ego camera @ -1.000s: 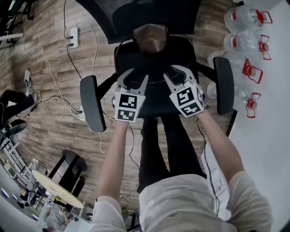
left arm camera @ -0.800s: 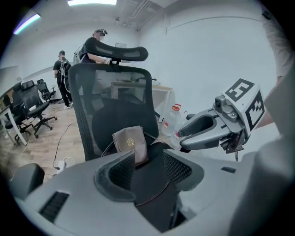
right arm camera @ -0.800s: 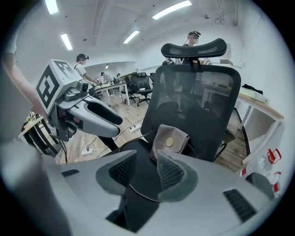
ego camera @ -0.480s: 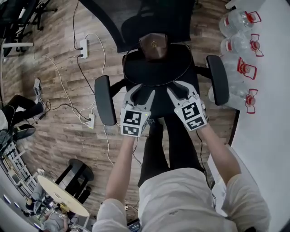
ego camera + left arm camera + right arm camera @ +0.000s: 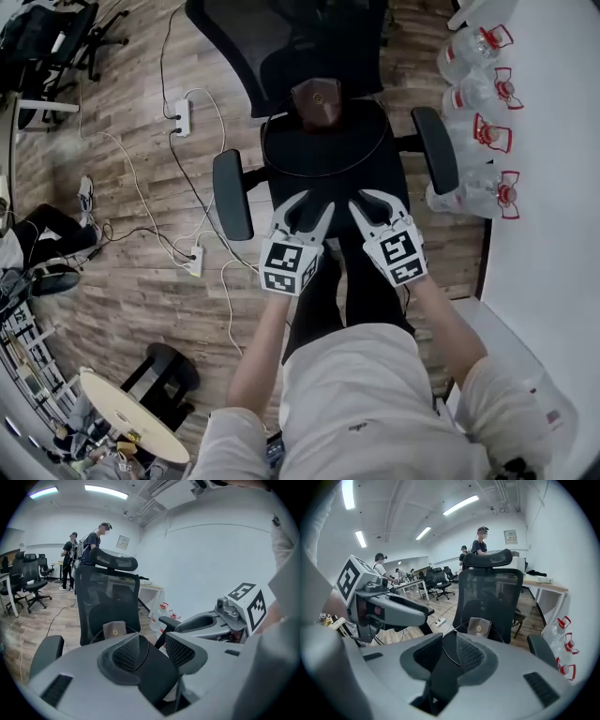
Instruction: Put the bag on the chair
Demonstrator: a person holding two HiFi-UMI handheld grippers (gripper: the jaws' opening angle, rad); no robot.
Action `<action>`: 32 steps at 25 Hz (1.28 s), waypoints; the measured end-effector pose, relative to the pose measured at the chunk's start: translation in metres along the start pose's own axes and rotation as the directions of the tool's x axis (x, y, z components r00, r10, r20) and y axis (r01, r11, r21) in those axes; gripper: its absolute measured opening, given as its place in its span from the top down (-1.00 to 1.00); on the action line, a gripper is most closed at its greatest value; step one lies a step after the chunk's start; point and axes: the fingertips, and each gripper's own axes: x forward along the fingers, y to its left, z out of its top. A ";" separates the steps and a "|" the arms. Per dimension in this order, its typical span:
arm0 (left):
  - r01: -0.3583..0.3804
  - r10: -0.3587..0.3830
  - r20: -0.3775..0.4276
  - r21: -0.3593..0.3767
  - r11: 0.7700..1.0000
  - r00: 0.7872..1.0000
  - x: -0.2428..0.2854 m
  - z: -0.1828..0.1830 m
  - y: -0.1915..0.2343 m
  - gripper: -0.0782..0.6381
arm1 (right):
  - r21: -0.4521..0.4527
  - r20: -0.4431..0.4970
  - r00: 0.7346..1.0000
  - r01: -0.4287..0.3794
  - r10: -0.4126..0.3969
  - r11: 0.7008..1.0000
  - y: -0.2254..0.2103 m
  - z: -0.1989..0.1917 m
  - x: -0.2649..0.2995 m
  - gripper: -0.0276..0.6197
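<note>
OK, black office chair [image 5: 323,164] is standing in front of the person. Left claw [image 5: 305,208] is hovering near the seat's front edge, jaws apart, empty. Right claw [image 5: 372,202] beside it is closing, gap narrowing, nothing between. Brown bag [image 5: 316,101] is sitting at the seat's rear, against the backrest.

This is an open-plan office. Mesh swivel chairs [image 5: 489,597] stand by white desks [image 5: 544,585] on a wood-look floor [image 5: 131,281]. Strip lights [image 5: 461,505] run along the ceiling. 2 power strips [image 5: 182,116] lie on the floor, and 4 water jugs [image 5: 466,95] sit beside a white table [image 5: 553,187].
</note>
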 end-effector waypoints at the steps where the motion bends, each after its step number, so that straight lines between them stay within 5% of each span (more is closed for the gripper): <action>1: 0.007 -0.007 0.005 -0.002 1.000 1.000 -0.006 0.000 -0.005 0.29 | 0.005 0.003 1.000 0.009 -0.009 1.000 0.004 0.000 -0.006 0.62; 17: 0.089 -0.092 0.113 0.030 0.996 0.989 -0.104 0.018 -0.051 0.46 | 0.039 0.136 0.984 0.114 -0.119 0.993 0.062 0.041 -0.092 0.75; 32: 0.091 -0.107 0.226 0.081 0.993 0.968 -0.162 0.056 -0.071 0.67 | 0.029 0.272 0.951 0.144 -0.146 0.989 0.091 0.084 -0.142 0.86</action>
